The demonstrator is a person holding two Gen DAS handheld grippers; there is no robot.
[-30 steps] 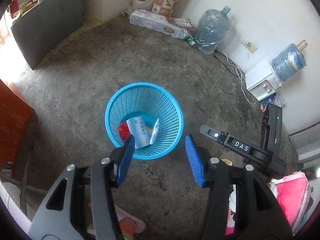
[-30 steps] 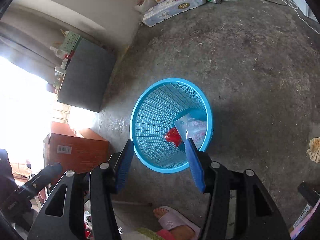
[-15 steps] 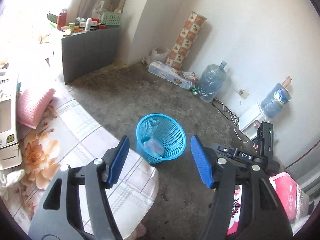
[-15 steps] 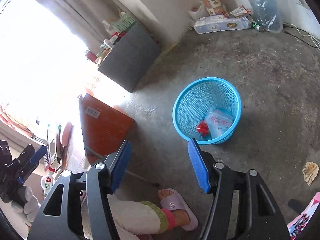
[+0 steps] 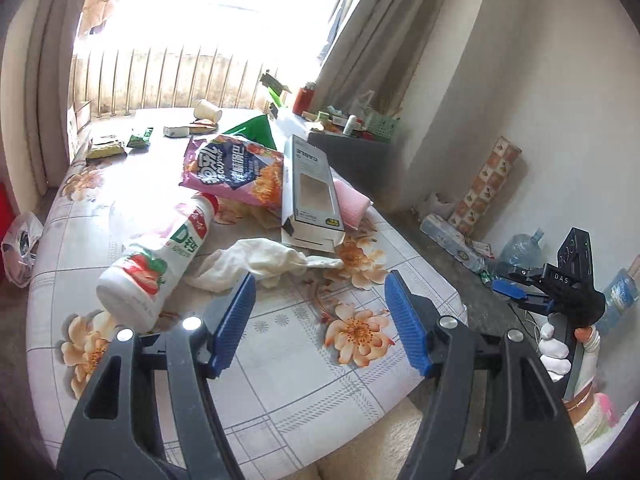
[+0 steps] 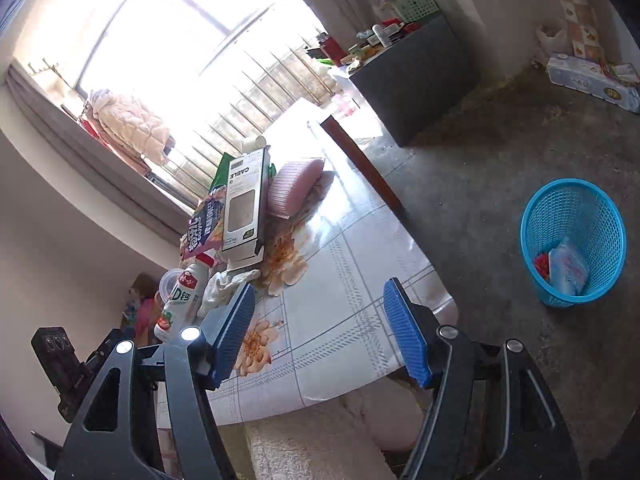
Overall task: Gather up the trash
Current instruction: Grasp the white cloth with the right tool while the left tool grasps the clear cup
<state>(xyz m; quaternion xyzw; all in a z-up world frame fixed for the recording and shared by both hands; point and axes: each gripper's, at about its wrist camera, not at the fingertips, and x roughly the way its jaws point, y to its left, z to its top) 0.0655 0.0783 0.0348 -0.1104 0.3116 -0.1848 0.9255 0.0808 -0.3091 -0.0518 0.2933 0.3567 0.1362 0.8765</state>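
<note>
The desk (image 5: 280, 360) wears a white cloth with grey checks and orange flowers. On it: a white bottle (image 5: 156, 260) with red strawberries and green lettering, a pink snack bag (image 5: 236, 172), a grey-and-white box (image 5: 310, 196). The basket (image 6: 576, 240) is sky blue mesh.

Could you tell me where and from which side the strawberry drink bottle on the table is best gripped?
Probably across the middle of the strawberry drink bottle, coming from above: it lies on its side on the table, red cap away, round body exposed. The open left claw is nearest.
</note>
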